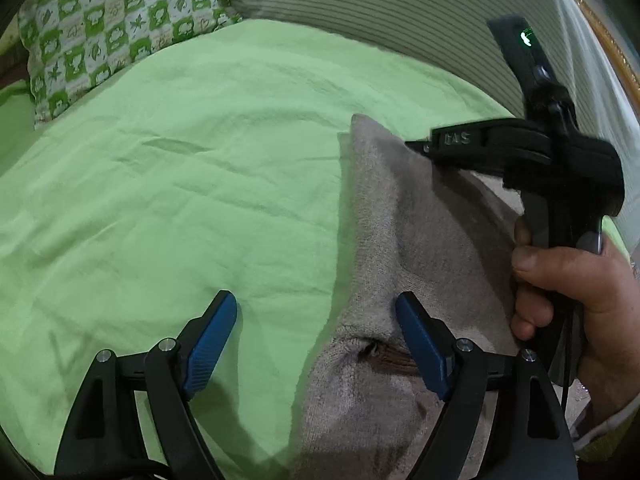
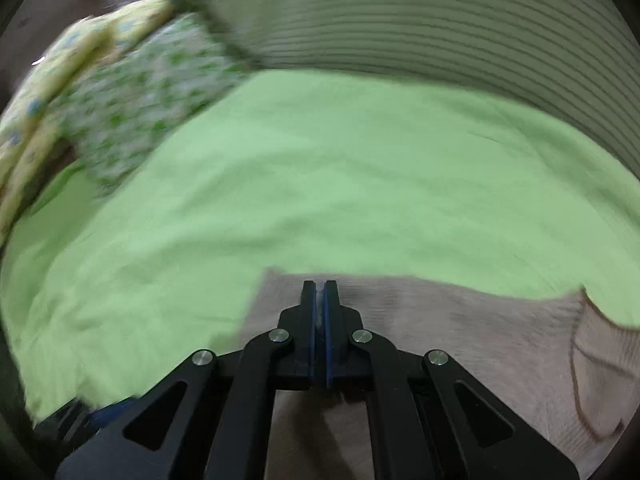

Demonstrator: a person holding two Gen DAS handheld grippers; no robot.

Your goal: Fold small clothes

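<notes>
Jaws: left gripper [image 1: 316, 344] spread wide, empty, one blue pad over sheet, other over cloth. Right gripper [image 2: 319, 300] pressed together, apparently pinching far edge of grey garment [image 1: 404, 240]; right view blurred, so grip likely, not certain. Garment lay at 3–5 o'clock on green sheet [image 1: 180, 184]; patterned pillow [image 1: 104, 36] at 10 o'clock. Step judged: fold under way, edge lifted. Next move calls for carrying edge across and left gripper pinning cloth.

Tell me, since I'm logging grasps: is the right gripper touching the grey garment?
Touching. In the right wrist view the right gripper has its jaws shut on an edge of the grey garment, with cloth showing between the blue pads.
</notes>
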